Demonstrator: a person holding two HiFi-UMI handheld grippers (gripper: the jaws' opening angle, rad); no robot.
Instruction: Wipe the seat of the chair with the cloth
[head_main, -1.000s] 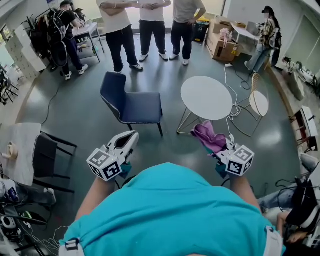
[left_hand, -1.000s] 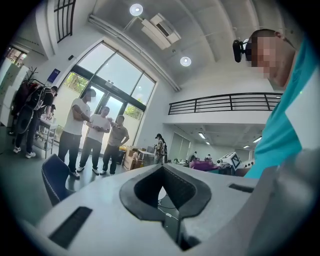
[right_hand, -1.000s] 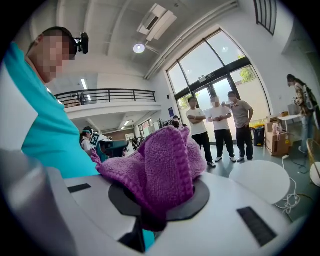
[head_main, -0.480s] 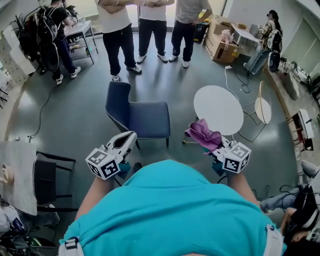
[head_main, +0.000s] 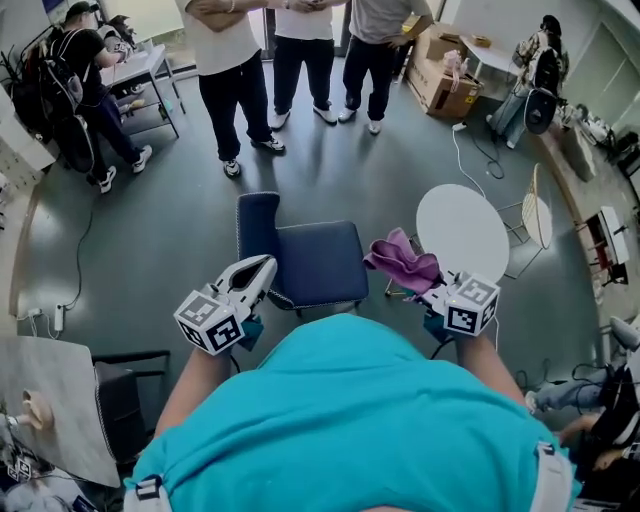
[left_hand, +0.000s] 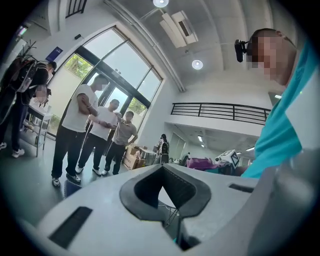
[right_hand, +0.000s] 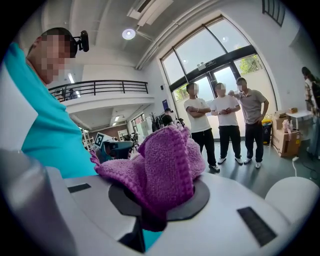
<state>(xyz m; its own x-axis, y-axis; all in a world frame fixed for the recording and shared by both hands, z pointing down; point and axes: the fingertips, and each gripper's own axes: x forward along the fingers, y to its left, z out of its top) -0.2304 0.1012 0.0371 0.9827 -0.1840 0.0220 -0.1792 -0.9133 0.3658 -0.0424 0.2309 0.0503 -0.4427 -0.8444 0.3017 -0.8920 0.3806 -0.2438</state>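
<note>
In front of the blue chair (head_main: 315, 262), my right gripper (head_main: 428, 292) is clamped on the purple cloth (head_main: 402, 262). My left gripper (head_main: 258, 272) has its jaws together, holding nothing.

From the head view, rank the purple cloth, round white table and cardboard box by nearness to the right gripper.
1. purple cloth, clamped in the right gripper.
2. round white table, just ahead, rightward.
3. cardboard box, far across the floor.

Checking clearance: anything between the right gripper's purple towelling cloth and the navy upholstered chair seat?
No. Head view: purple towelling cloth hangs beside navy upholstered chair seat; stretch bare.
</note>
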